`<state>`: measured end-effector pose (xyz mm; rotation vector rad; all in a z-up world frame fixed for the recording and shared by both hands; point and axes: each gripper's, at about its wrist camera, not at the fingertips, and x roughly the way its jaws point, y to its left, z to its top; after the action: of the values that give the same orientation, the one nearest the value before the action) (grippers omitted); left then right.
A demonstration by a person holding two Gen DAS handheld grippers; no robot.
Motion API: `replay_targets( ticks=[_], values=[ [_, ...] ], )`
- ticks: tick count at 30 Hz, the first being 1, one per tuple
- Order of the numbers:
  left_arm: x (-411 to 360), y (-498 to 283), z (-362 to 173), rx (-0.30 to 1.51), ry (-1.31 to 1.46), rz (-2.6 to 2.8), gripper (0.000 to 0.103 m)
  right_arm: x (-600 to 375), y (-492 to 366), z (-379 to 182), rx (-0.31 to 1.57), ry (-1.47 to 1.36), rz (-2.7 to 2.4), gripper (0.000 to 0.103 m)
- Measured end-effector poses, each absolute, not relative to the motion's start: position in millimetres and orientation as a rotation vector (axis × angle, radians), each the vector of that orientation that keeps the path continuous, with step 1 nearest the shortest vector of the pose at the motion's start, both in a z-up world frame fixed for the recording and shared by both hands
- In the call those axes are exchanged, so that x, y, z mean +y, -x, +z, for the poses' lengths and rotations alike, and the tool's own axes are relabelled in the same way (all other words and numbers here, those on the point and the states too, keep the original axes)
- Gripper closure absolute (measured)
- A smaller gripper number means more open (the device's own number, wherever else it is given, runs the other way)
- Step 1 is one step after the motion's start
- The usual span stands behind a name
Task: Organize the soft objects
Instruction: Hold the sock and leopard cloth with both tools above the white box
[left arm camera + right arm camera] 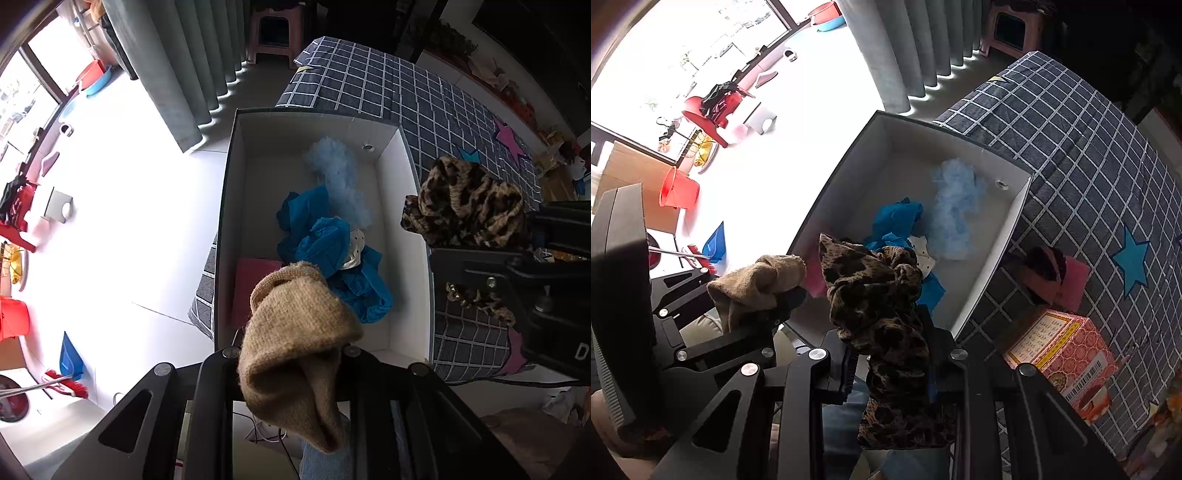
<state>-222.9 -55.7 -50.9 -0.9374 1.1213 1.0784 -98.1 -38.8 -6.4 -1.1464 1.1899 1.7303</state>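
My left gripper [291, 354] is shut on a tan knitted cloth [295, 332], held above the near end of a white open box [417, 206]. The cloth also shows in the right wrist view [757, 284]. My right gripper [886, 354] is shut on a leopard-print cloth [875, 295], held near the box's near right rim; it shows in the left wrist view [465, 203] too. Inside the box [997, 258] lie a blue crumpled cloth [332, 254], a pale blue fluffy item [340, 177], a pink cloth [255, 288] and a small white dotted piece [356, 251].
The box stands on a bed with a dark grid-pattern cover [1089, 166]. A pink and dark soft item [1052, 273] and a pink printed carton [1067, 354] lie on the cover to the right of the box. A grey curtain [177, 66] hangs behind.
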Motion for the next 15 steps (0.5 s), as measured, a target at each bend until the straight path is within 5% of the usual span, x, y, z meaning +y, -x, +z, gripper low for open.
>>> replay_targets(
  ticks=[15],
  values=[
    [-48.2,221.5,-53.5,1.129,0.946,1.078,0.081,-29.2,92.8,-12.4,1.227,1.137,1.704,0.073]
  ],
)
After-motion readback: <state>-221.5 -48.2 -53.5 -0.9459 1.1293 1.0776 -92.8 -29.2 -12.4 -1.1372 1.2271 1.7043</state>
